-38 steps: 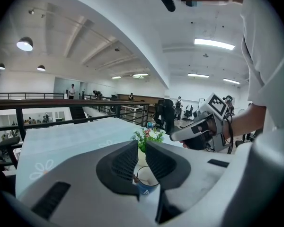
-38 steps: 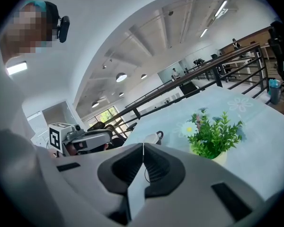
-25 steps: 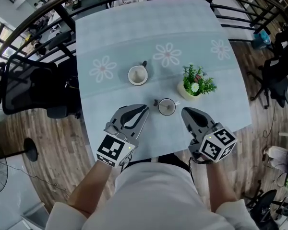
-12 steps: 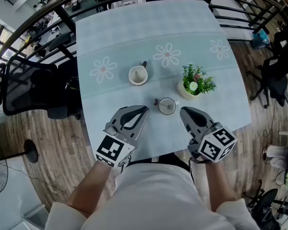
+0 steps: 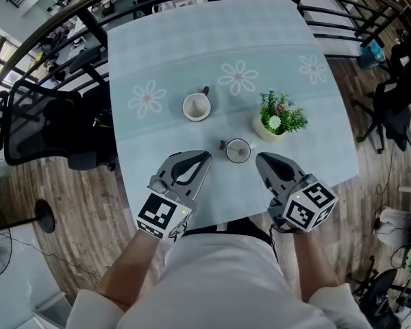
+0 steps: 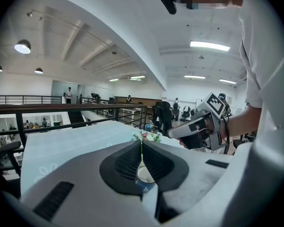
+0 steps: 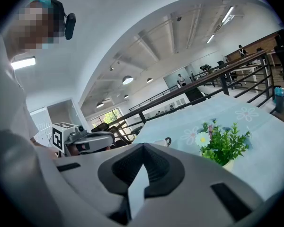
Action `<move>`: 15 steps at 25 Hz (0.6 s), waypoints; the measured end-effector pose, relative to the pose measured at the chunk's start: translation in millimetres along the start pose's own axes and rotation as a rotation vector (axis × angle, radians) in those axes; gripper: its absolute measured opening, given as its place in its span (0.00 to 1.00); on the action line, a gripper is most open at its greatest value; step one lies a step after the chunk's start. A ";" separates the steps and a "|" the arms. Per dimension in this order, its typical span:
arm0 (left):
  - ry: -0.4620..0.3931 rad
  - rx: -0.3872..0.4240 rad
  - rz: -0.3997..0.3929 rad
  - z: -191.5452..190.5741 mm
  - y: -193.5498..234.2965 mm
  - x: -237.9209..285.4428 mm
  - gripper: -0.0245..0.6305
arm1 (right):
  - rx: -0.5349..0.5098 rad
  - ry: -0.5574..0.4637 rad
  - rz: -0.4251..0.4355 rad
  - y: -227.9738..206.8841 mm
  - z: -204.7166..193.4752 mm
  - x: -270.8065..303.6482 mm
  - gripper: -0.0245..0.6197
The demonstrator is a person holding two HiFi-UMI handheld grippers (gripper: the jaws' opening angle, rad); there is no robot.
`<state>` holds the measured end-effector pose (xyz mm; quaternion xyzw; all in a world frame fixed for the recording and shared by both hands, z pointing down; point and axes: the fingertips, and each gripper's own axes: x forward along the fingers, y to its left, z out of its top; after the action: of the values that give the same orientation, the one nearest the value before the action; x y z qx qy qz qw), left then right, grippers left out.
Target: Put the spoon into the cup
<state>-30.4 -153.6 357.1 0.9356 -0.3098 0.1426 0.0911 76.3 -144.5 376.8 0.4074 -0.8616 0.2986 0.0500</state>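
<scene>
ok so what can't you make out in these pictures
- Near cup, head view: too small to tell whether the spoon is in it.
- Same cup, left gripper view: mostly hidden behind the shut left gripper.
- Far cup: inside too small; in the right gripper view only its top clears the right gripper.

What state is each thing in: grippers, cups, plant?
left gripper: shut, empty.
right gripper: shut, empty.
near cup: upright on the table between the two grippers, untouched; grey shape inside, maybe the spoon, too small to confirm.
far cup: upright, looks empty.
potted plant: upright, right of the near cup.
</scene>
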 end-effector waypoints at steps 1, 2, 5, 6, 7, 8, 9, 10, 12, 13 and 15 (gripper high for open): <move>0.001 -0.001 0.001 -0.3 -0.3 0.0 0.08 | 0.000 0.001 0.000 0.0 -0.4 -0.3 0.07; 0.002 -0.002 0.002 -0.8 -0.6 0.1 0.08 | 0.002 0.001 -0.001 -0.2 -1.1 -0.8 0.07; 0.003 -0.005 0.001 -2.1 -1.6 1.5 0.08 | -0.001 0.006 0.001 -1.1 -3.1 -1.0 0.07; 0.005 -0.005 0.001 -2.5 -1.7 2.0 0.08 | 0.001 0.006 0.001 -1.3 -3.4 -0.9 0.07; 0.006 -0.006 0.001 -2.9 -1.6 2.4 0.08 | 0.003 0.006 0.000 -1.6 -3.6 -0.7 0.07; 0.008 -0.007 0.001 -3.4 -1.4 2.9 0.08 | 0.006 0.006 -0.001 -1.9 -3.8 -0.4 0.07; 0.010 -0.007 0.001 -3.8 -0.9 3.4 0.08 | 0.010 0.006 -0.002 -2.2 -3.9 0.0 0.07; 0.011 -0.006 0.001 -4.3 -0.5 3.9 0.08 | 0.012 0.007 -0.002 -2.6 -4.0 0.6 0.07; 0.014 -0.005 0.002 -5.3 -0.2 4.3 0.08 | 0.007 0.009 0.001 -2.6 -4.1 1.4 0.07; 0.014 -0.007 0.003 -5.9 -0.5 4.3 0.08 | 0.002 0.010 0.005 -2.2 -4.0 1.6 0.07; 0.015 -0.012 0.003 -6.9 -1.3 4.3 0.08 | -0.004 0.011 0.009 -1.4 -3.6 1.5 0.07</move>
<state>-27.7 -153.2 364.9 0.9335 -0.3114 0.1480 0.0986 75.8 -144.2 380.9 0.4016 -0.8639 0.2992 0.0540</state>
